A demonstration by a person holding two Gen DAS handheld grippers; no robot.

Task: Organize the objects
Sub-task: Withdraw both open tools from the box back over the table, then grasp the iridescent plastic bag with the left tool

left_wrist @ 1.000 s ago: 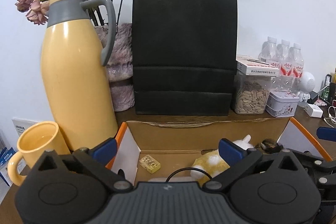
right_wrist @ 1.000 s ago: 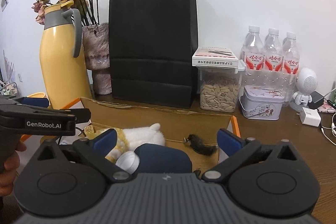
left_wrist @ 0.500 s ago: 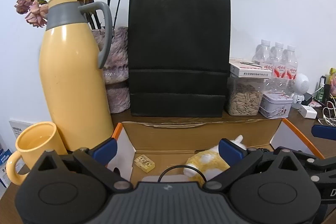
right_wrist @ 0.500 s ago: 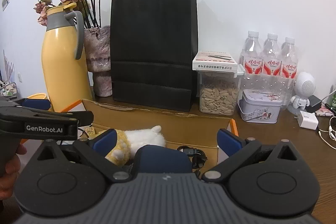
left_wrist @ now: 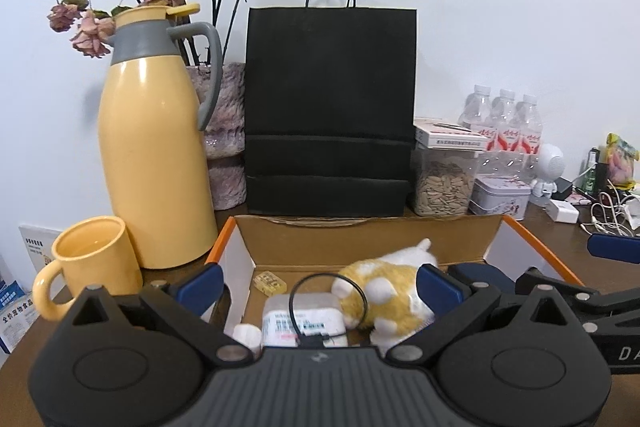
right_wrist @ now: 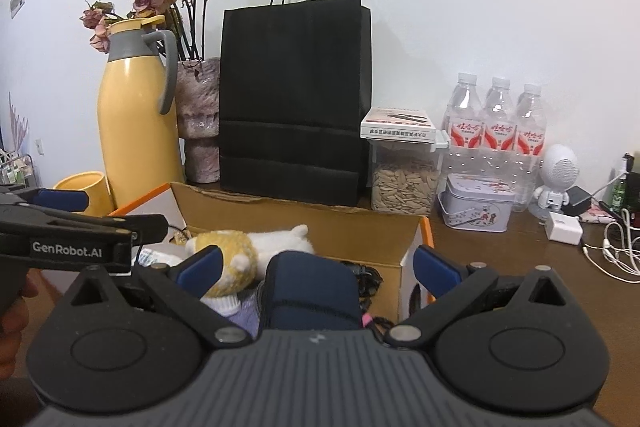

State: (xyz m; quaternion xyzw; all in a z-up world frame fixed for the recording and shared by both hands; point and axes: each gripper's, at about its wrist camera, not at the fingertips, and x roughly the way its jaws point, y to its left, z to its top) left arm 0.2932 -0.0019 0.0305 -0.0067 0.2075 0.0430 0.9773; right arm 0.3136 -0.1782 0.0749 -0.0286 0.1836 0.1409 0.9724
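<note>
Fingers of both grippers stand spread wide and grip nothing: the left gripper (left_wrist: 319, 285) and the right gripper (right_wrist: 316, 267) both hover above the open cardboard box (left_wrist: 360, 241). Inside the box lie a yellow-and-white plush toy (left_wrist: 388, 287), a white packet (left_wrist: 304, 321) with a black cable loop over it, and a small yellow item (left_wrist: 270, 282); the right view also shows a dark blue pouch (right_wrist: 308, 291) directly between its fingers. Judged step: selecting an item from the box. Next move likely calls for lowering 1 gripper squarely over a single object and closing without snagging the cable.
</note>
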